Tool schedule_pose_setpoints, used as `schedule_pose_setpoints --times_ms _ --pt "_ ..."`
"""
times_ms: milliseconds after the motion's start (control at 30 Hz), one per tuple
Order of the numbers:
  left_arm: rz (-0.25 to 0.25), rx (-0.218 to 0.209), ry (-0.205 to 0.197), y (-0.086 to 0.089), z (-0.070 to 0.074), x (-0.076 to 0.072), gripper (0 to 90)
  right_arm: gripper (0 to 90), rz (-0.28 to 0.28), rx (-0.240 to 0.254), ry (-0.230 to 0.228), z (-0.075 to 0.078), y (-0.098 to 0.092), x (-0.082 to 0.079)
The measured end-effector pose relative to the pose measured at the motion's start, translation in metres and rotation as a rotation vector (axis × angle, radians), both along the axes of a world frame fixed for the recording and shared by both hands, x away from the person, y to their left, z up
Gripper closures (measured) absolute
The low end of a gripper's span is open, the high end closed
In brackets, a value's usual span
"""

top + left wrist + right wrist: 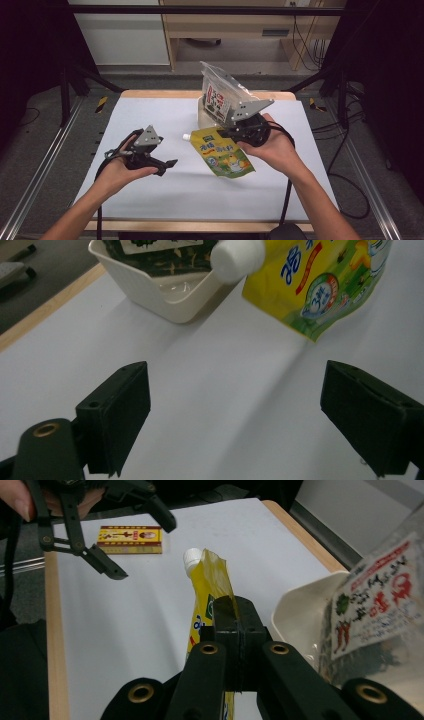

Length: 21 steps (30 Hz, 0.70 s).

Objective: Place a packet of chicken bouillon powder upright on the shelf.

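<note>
1. There are two grippers. The right gripper (pixel 235 625) has its jaws clamped on the edge of the yellow spouted pouch (pixel 223 152), which it holds up off the table (pixel 150 190), near the middle.
2. The left gripper (pixel 167 167) has its jaws spread wide with nothing between them, above bare white table left of the pouch.
3. There is one pouch, with a white cap (pixel 237 257).
4. One cream tub (pixel 165 300) stands just behind the pouch, with one clear printed bag (pixel 220 92) leaning in it.
5. One flat yellow-and-red packet (pixel 130 539) lies on the table near the person's edge, beyond the left gripper in the right gripper view.
</note>
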<state>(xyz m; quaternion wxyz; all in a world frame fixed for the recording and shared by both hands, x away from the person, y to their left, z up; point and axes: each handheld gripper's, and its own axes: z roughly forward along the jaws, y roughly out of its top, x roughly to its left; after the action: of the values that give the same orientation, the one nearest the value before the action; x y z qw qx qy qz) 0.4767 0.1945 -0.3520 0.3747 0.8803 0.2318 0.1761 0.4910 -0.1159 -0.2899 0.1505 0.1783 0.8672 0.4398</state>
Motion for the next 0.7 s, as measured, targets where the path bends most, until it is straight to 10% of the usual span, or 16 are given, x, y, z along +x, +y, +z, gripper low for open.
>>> schedule_pose_setpoints --times_ms 333,700 --pt "-0.075 0.032 -0.007 -0.017 0.028 0.006 13.7 90.0 0.082 0.022 0.010 -0.002 0.018 0.001" --pt "-0.142 0.071 0.046 -0.025 0.027 0.019 33.4 90.0 0.136 0.042 0.008 0.000 0.033 -0.001"
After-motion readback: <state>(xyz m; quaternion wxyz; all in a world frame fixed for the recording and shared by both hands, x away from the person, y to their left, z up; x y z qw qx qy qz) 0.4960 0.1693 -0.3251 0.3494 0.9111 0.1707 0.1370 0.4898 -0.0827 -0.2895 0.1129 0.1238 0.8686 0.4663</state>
